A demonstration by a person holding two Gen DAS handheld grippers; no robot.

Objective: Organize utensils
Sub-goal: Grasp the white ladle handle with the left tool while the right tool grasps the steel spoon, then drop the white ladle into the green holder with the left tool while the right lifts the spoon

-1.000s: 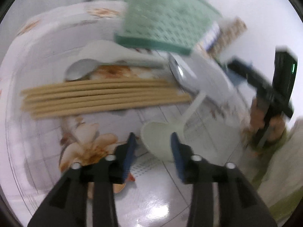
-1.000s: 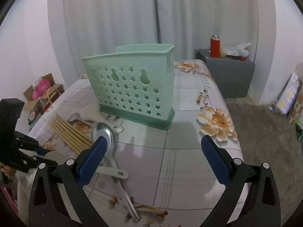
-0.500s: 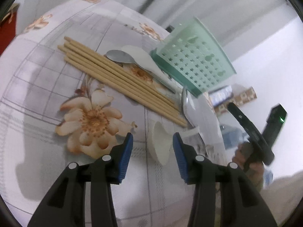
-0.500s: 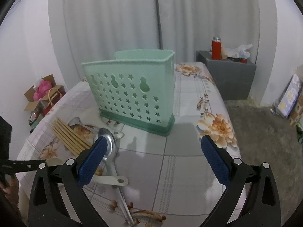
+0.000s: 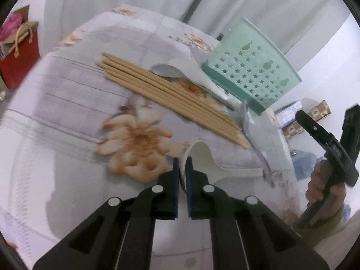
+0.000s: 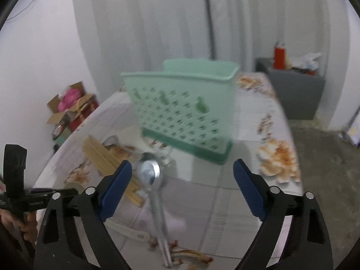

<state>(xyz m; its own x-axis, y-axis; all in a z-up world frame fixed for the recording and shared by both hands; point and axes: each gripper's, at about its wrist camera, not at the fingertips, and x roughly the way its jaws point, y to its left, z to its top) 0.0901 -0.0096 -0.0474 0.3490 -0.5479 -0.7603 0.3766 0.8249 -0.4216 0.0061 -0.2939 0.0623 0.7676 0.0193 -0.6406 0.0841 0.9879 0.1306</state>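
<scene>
Left gripper (image 5: 182, 168) was clamped on the bowl rim of the white spoon (image 5: 202, 159), near the table's front edge; right gripper (image 6: 180, 184) hung wide apart above the metal spoon (image 6: 149, 173). Chopsticks (image 5: 166, 96) lay beyond, green holder (image 6: 186, 108) farthest, open tabletop (image 6: 247, 117) to its right

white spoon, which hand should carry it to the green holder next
Left. The left gripper is already shut on the white spoon's bowl rim. The right gripper hangs open above the metal spoon, facing the holder.
</scene>
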